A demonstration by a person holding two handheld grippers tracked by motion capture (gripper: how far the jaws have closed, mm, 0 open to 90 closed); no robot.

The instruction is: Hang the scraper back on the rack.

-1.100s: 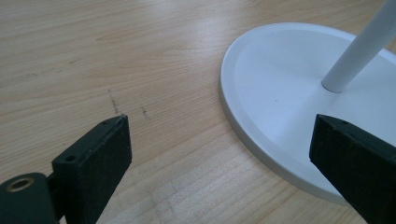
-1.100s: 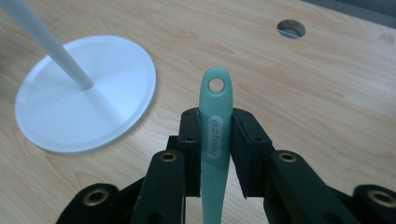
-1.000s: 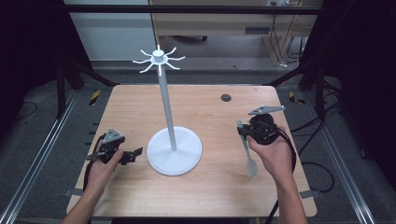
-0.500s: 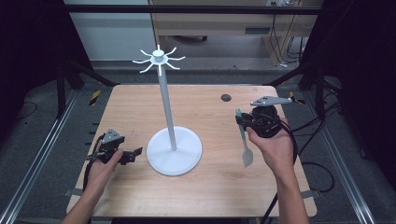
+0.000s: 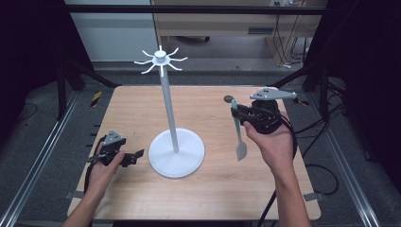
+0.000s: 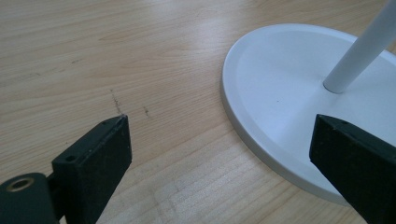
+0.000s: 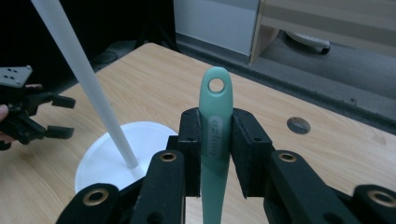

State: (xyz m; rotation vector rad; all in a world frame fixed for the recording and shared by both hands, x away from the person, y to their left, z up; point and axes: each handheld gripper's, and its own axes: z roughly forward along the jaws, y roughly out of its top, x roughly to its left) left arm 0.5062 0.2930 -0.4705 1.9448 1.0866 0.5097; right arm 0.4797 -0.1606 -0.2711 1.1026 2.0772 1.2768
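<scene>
A white stand [image 5: 176, 151] with a round base, a tall pole and hooked arms at its top [image 5: 161, 60] rises from the middle of the wooden table [image 5: 142, 104]. My right gripper [image 5: 239, 113] is lifted at the right, shut on the green handle of a spatula [image 5: 236, 123] whose grey blade [image 5: 241, 151] hangs down. In the right gripper view the handle [image 7: 215, 135] is clamped between the jaws, its hole end up. My left gripper [image 5: 135, 157] rests open on the table just left of the base [image 6: 280, 93].
A small dark round hole [image 5: 228, 99] marks the table behind the right gripper. Metal frame rails [image 5: 42, 151] run along both sides of the table. Cables [image 5: 312, 142] trail off to the right. A cabinet [image 5: 213, 19] stands beyond the far edge.
My right gripper has risen and moved away from me with the spatula, lifting its blade higher over the table. The left gripper has stayed put.
</scene>
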